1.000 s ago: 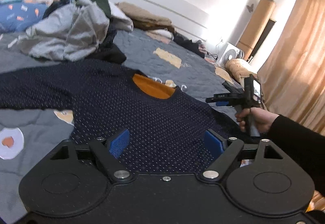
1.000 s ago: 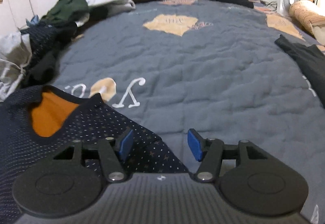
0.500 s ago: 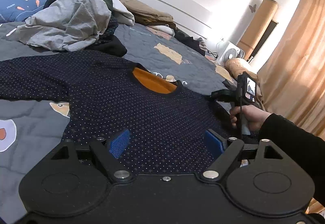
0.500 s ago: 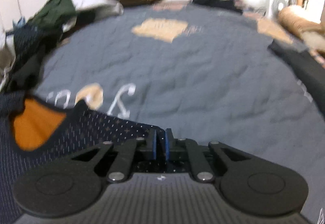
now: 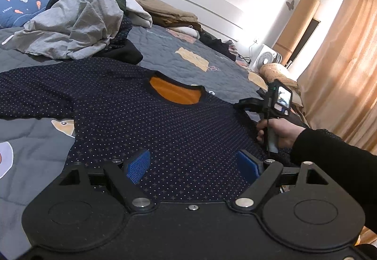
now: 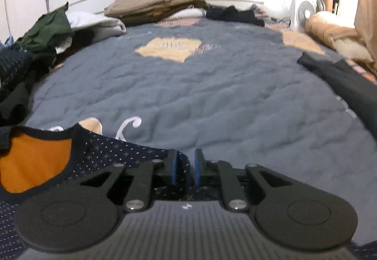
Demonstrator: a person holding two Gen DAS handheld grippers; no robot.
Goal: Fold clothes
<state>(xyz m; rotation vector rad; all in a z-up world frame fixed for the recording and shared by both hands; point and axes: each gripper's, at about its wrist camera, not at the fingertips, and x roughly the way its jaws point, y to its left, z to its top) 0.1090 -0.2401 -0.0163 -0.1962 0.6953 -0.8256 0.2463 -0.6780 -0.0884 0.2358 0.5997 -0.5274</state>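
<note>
Navy dotted sweater (image 5: 146,123) lies spread flat on the bed, front up, orange lining showing at the neck opening (image 5: 175,92). Nearest, the left tool (image 5: 193,166) hovers over the sweater's lower body, its 2 blue pads wide apart, released, gripping nothing; fabric lies below the gap, not pinched.

To its right a hand (image 5: 280,131) in a black sleeve (image 5: 334,153) holds the right tool (image 6: 184,166) at the sweater's shoulder edge. In the right wrist view its jaws have just been opening again after closing: the pads now stand a narrow gap apart, with dotted fabric sitting between them. Pads look slightly off the cloth, so loosely released rather than clenched, though motion blur makes contact hard to judge.

One sleeve of the sweater (image 5: 35,99) stretches out to the left across the grey quilt (image 6: 212,99), which carries beige patches and white lettering.

Farther back, a heap of unfolded clothes (image 5: 70,26), grey on top with dark green and black pieces, sits beside the sweater's top edge. A dark garment (image 6: 341,80) lies on the quilt's right side. Along the headboard sit folded tan clothes (image 6: 155,6). Beyond the bed's far corner, a white fan (image 5: 265,59) and tan curtains (image 5: 341,59).
</note>
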